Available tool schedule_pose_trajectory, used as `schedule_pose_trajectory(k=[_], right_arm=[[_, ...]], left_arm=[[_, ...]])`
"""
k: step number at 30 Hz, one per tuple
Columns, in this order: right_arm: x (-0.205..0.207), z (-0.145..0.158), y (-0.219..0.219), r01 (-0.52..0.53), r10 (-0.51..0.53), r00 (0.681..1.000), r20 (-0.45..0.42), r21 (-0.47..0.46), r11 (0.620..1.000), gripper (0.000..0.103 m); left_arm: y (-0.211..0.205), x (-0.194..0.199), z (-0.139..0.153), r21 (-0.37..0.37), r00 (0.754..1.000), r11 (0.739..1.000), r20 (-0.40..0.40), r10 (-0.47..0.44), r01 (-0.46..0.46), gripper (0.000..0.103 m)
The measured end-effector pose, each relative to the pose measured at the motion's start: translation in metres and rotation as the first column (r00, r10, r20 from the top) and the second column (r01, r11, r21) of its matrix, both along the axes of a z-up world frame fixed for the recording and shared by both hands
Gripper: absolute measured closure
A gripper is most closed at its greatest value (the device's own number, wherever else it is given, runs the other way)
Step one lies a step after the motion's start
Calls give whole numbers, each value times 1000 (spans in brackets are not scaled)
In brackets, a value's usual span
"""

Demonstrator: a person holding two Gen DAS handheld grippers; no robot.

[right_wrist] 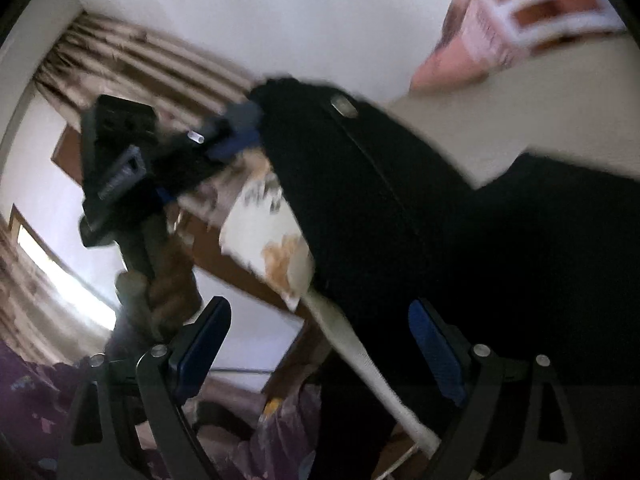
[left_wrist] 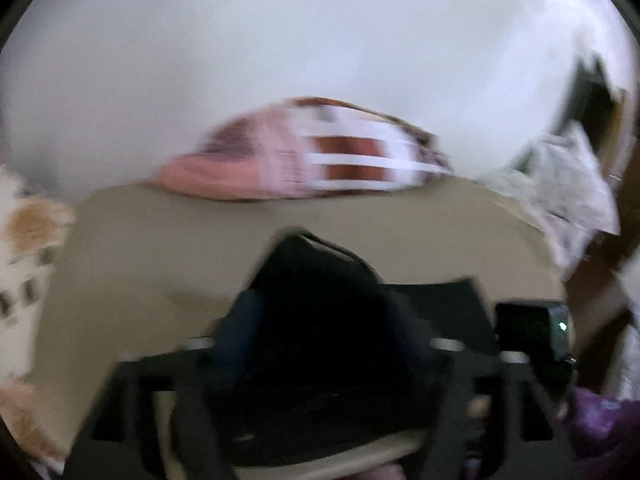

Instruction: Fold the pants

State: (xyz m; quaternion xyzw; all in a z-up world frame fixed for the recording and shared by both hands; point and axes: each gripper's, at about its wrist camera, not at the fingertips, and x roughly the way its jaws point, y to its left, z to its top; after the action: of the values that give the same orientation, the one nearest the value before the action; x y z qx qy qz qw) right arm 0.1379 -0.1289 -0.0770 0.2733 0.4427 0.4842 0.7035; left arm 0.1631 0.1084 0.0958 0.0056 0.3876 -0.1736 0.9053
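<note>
**Ana:** Black cloth first: the pants (right_wrist: pixel 360 200) are lifted at one end, near the button (right_wrist: pixel 344 105), and from there they run down and to the right onto the beige bed surface (right_wrist: pixel 500 112). In the left wrist view they bunch right in front of the camera (left_wrist: pixel 320 300).

**Ben:** Who has them?

**Ana:** The left gripper (right_wrist: pixel 236 128). Seen from the right wrist, its blue-padded tips are closed on the upper edge of the cloth, beside the button. Its own view is too blurred and dark to show the pads.

**Ben:** And the right gripper (right_wrist: pixel 320 348)?

**Ana:** Spread wide, holding nothing. One blue pad (right_wrist: pixel 204 344) stands clear in the air; the other (right_wrist: pixel 436 356) shows against the dark cloth, and I cannot tell whether it touches.

**Ben:** So the relation that matters?

**Ana:** The long axis of the pants slants from the left gripper's hold, up and ahead, down past the right gripper's right finger. The slack cloth lies ahead and to the right of the right gripper, so I judge that hand is the nearer one to take a second hold.

**Ben:** Around them?

**Ana:** A pink and red patterned blanket (left_wrist: pixel 312 156) at the far edge of the bed, a white crumpled bag (left_wrist: pixel 568 192) to the right, curtains (right_wrist: pixel 132 60) behind.
</note>
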Motion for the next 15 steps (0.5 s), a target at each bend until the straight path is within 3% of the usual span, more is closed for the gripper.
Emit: schedule_pose_trajectory(k=[3,7,10,15], right_arm=[[-2,-25,24,-55,53,997,-51,-39,998,13],[-4,-45,30,-77,73,990,-117,-29,997,14],[-7,-42,17,-61,61,989,-132,5,998,14],[-7,-30,1,-18,16,993,-117,-24,1000,13]], left_arm=[[67,-11,-2,-19,985,985,22,171,-170,24],[145,-26,-40,-214,946,925,-151,286,-313,24],[170,-38,-77,-233,918,901,-246,310,-366,24],[181,-56,-137,-286,867,865,-414,276,-412,24]])
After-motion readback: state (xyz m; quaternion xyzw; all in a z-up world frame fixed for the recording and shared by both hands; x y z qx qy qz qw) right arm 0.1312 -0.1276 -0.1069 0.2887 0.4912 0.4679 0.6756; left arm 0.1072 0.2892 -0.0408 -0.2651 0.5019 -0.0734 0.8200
